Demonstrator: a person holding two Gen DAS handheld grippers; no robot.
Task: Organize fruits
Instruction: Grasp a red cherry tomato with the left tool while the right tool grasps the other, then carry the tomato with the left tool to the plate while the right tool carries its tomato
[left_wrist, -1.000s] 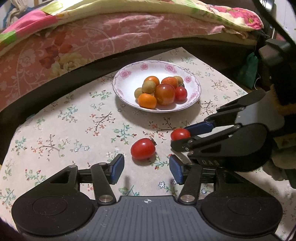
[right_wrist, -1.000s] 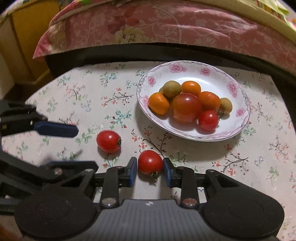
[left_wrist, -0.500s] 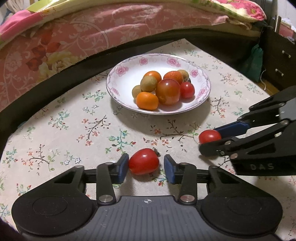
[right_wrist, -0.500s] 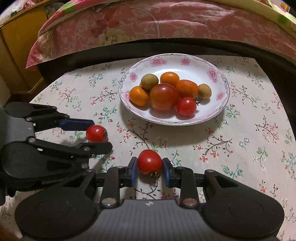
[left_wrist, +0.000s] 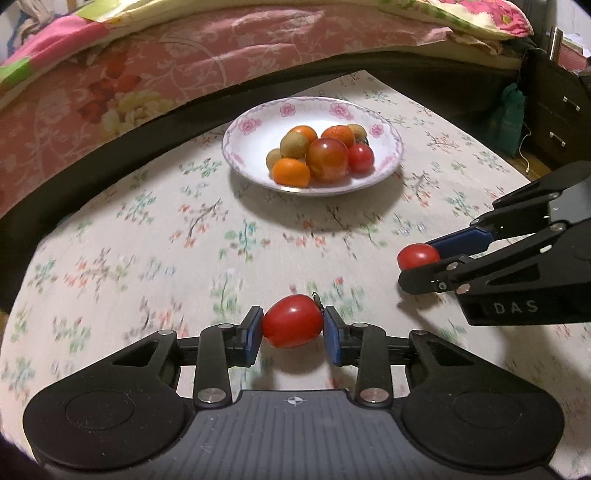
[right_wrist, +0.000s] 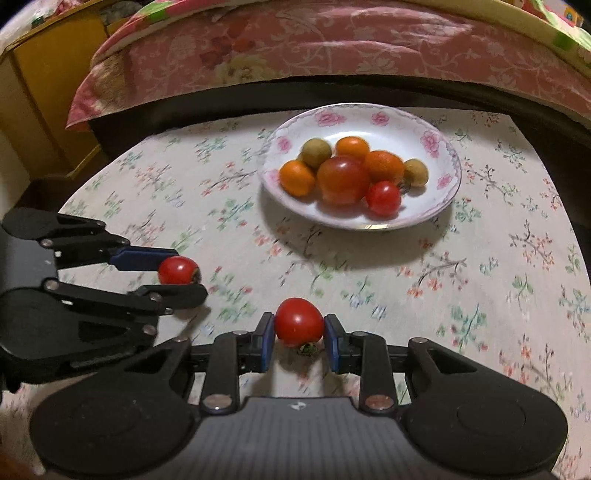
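My left gripper (left_wrist: 293, 326) is shut on a red tomato (left_wrist: 293, 320) and holds it above the floral tablecloth. It also shows in the right wrist view (right_wrist: 177, 277), at the left. My right gripper (right_wrist: 298, 334) is shut on a second red tomato (right_wrist: 298, 322); in the left wrist view this gripper (left_wrist: 417, 264) is at the right with its tomato (left_wrist: 418, 256). A white flowered plate (left_wrist: 255, 125) at the far middle of the table holds several fruits: orange ones, brownish-green ones, a large red tomato (left_wrist: 327, 159) and a small one. The plate also shows in the right wrist view (right_wrist: 436, 206).
A bed with a pink floral cover (left_wrist: 184, 70) runs along the far side of the table, behind a dark rail. A yellow cabinet (right_wrist: 40, 103) stands at the far left. A dark drawer unit (left_wrist: 554, 122) stands at the far right.
My left gripper closed on its tomato and lifted it off the cloth. Both grippers have risen and drawn back from the plate with their tomatoes.
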